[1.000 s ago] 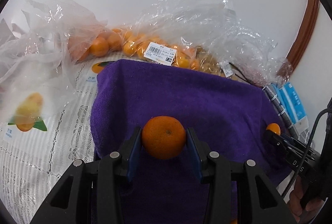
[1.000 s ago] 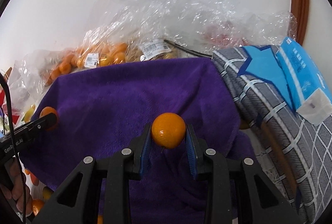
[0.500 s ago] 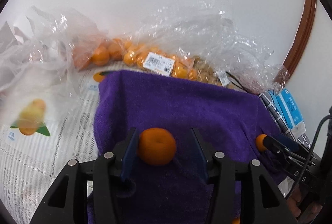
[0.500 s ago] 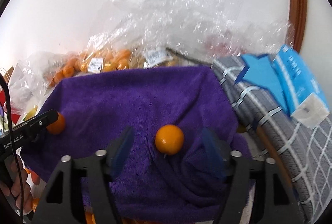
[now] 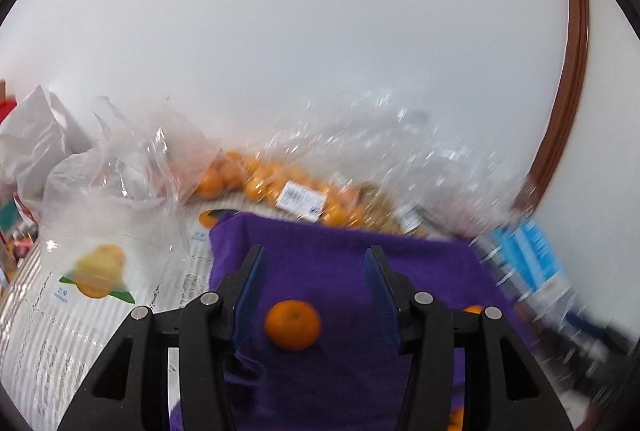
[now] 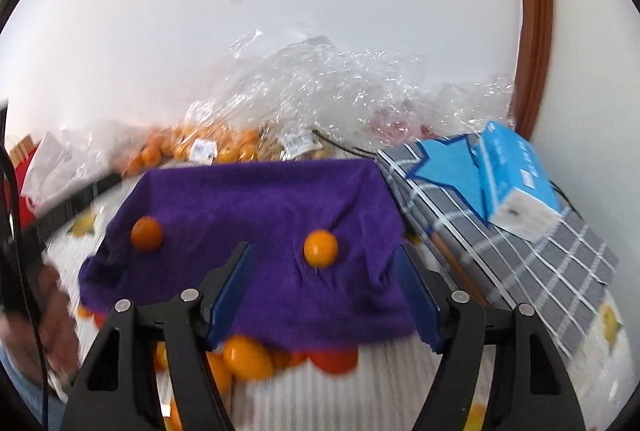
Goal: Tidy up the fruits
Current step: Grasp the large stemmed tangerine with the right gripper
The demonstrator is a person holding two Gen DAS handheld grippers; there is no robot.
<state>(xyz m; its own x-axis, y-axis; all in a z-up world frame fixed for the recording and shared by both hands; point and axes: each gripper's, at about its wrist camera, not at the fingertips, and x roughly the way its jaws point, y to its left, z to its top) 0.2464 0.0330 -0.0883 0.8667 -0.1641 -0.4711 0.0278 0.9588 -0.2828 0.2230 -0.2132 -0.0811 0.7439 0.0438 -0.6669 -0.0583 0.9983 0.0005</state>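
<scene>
Oranges sit on the purple towel, one toward its left side and one nearer the middle, each resting free with nothing gripping it. The left gripper is spread wide, its blue-padded jaws standing well clear on either side of the left-hand orange; the right gripper is likewise spread and empty, the middle orange lying just beyond its jaws. The step in hand looks like placement and release, and doing it well probably means drawing each tool straight back along its own line so no pad clips a fruit, since a round orange on soft, sagging cloth could roll at a nudge. The towel's near edge droops, and loose fruit lies heaped under it, so a fruit set close to that edge may tumble off. Open room is best over the centre and back of the towel. Behind, clear plastic bags of oranges crowd the wall; on the right a checked cloth bundle carrying a blue tissue pack hems the towel in closely. On the left, a mango-printed bag lies on the white lace tablecloth, leaving flat room beside the towel. Both views are blurred, so fine contact cannot be judged.
</scene>
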